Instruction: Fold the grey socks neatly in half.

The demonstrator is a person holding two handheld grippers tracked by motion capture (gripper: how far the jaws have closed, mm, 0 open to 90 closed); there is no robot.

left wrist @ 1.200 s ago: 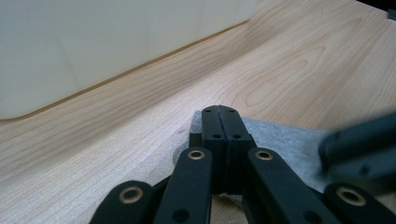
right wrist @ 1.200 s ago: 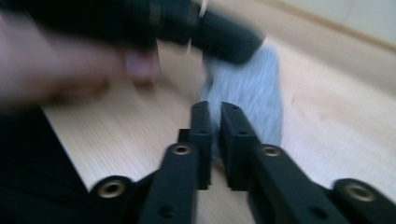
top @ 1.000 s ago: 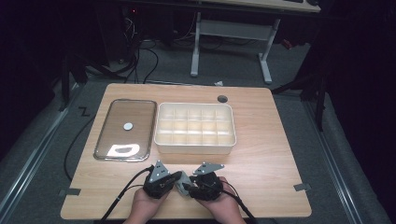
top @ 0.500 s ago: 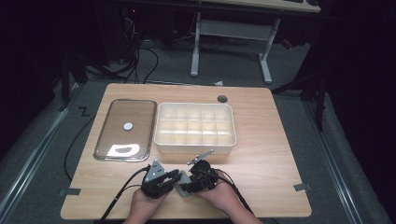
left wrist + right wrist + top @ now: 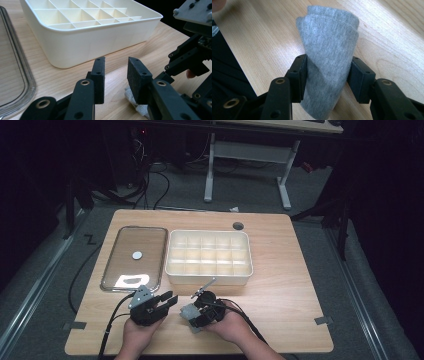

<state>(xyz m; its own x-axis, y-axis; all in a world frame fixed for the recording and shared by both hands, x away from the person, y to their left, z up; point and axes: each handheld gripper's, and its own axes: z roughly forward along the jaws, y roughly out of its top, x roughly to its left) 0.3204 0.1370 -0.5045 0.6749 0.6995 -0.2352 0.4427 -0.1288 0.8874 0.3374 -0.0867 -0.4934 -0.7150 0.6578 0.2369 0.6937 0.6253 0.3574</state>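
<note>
A folded grey cloth [image 5: 329,57] stands between the pads of my right gripper [image 5: 328,72], which is shut on it just above the wooden table. From the high view the right gripper [image 5: 196,309] points left near the front edge, with the cloth [image 5: 187,312] at its tip. My left gripper [image 5: 169,300] sits just left of it, aimed toward the right gripper. In the left gripper view its jaws [image 5: 116,67] are open a little with nothing between them. A pale bit of the cloth [image 5: 131,97] shows under the right jaw, and the right gripper [image 5: 192,57] is close by.
A cream box with several compartments [image 5: 209,255] sits mid-table, just beyond both grippers, its near wall [image 5: 87,47] close to the left gripper. A clear lid with a white round knob [image 5: 134,257] lies flat to the box's left. A round cable hole [image 5: 238,226] is behind the box.
The right gripper has shifted left and turned toward the left gripper, carrying the cloth. The left gripper has also moved slightly left.
</note>
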